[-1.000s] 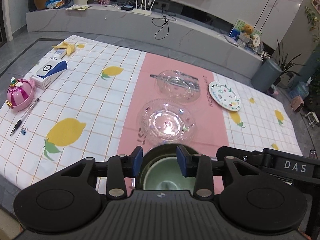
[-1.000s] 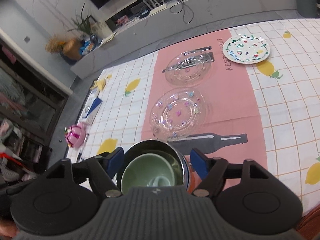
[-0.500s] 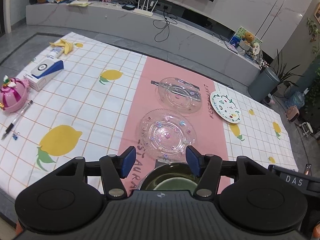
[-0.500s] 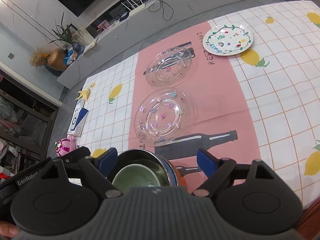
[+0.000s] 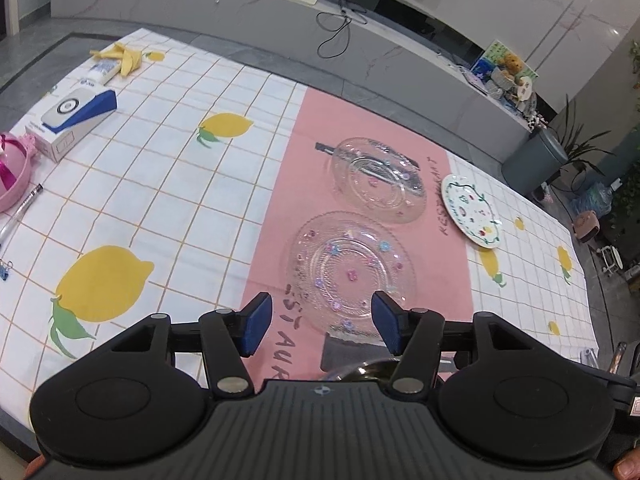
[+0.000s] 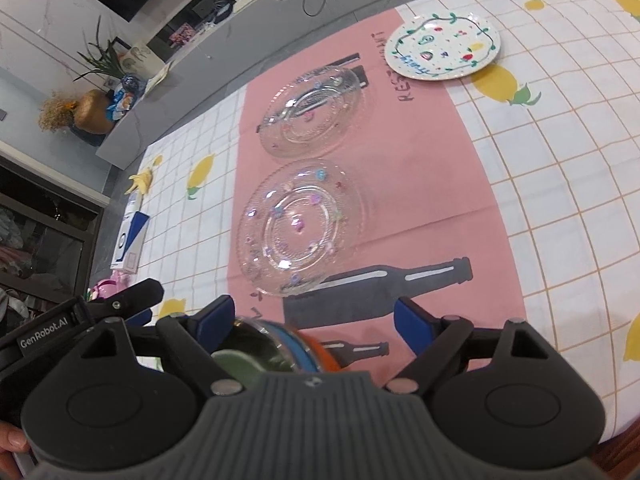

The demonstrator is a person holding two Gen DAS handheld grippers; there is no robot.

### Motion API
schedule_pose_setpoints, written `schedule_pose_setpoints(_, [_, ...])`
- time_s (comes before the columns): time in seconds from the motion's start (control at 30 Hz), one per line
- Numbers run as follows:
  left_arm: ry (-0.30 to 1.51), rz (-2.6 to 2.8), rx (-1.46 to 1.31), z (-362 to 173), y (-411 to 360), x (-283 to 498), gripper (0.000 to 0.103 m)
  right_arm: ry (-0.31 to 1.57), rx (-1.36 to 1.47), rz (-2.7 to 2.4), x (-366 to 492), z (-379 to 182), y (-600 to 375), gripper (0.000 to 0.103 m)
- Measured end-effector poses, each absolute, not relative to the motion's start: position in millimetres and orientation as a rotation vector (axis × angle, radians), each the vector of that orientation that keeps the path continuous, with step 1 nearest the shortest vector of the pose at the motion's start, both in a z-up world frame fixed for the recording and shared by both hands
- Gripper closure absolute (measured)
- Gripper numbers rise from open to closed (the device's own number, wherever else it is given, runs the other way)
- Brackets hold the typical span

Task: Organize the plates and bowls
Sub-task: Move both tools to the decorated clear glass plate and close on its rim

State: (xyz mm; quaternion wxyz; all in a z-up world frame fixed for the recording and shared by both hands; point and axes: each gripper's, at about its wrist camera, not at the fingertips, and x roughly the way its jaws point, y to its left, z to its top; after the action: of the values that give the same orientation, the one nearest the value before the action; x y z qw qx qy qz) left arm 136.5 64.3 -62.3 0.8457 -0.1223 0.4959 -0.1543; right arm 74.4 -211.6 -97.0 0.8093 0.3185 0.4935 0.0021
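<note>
near glass plate [image 5: 352,270], bare pink cloth [image 6: 432,184] rightward

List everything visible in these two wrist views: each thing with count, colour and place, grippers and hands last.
glass plates: 2, clear with coloured dots, on the pink runner, one behind the other
painted plate: 1, white with green vine border, beside the runner's far end
stacked bowls: metal bowl with a green one inside, near edge, partly hidden
tablecloth: 1, white checked with lemons
box: 1, white and blue, far left
pink container: 1, left edge
pen: 1, left edge
banana peel: 1, yellow, far corner
left gripper: open, empty
right gripper: open, above the bowls
</note>
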Motion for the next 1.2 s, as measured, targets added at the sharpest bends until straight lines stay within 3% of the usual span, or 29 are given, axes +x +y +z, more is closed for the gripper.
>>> schedule_pose_setpoints(0.23, [1.087, -0.325, -0.276, -83, 63, 156, 0.036, 1.077, 0.674, -0.013, 92, -116, -216, 0.019])
schedule_pose_setpoints(0.83, [1.163, -0.341, -0.322, -133, 57, 194, 0.037, 1.145, 0.698, 0.013, 137, -163, -221, 0.038])
schedule_pose_setpoints(0.9, [1.172, -0.335, -0.328, -137, 58, 198, 0.037, 1.132, 0.7, 0.015, 141, -163, -222, 0.043])
schedule_pose_setpoints(1.2, [1.217, -0.299, -0.366, -153, 59, 212, 0.057, 1.112, 0.709, 0.012, 158, -168, -226, 0.073])
